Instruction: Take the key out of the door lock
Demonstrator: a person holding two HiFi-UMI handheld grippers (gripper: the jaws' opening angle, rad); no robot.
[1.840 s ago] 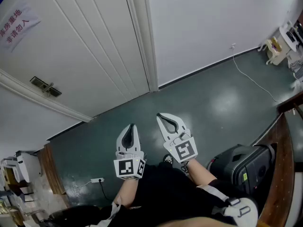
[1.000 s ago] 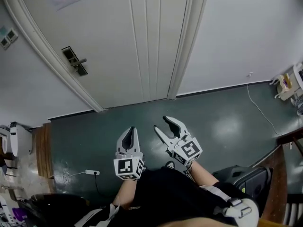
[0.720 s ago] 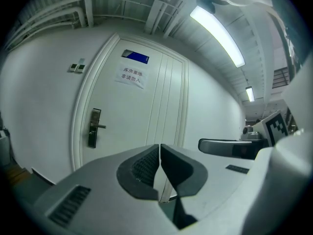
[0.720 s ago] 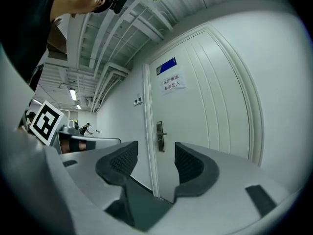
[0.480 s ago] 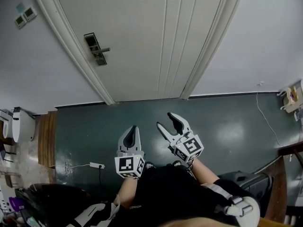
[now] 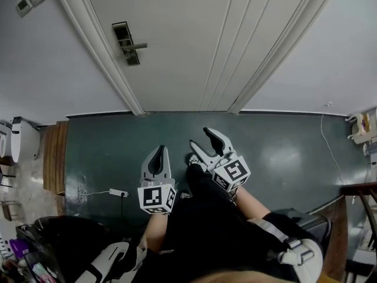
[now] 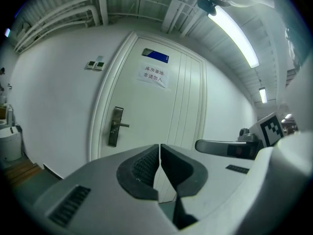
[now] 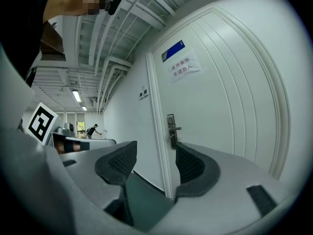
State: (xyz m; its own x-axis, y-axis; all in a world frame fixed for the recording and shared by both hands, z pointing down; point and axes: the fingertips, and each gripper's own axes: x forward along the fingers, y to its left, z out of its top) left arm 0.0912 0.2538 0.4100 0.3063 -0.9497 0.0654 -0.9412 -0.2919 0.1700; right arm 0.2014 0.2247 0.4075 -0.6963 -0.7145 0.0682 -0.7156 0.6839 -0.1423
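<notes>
right hand-held gripper [image 6: 199,138] just spread, empty; left hand-held gripper [image 6: 159,151] pressed together; well apart from far-left door lock [image 6: 128,42], may miss unseen key.

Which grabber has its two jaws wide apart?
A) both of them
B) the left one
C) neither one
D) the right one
D: the right gripper has just been opening, and its jaws stand apart with nothing between them, while the left gripper has its jaws pressed together on nothing.
</notes>
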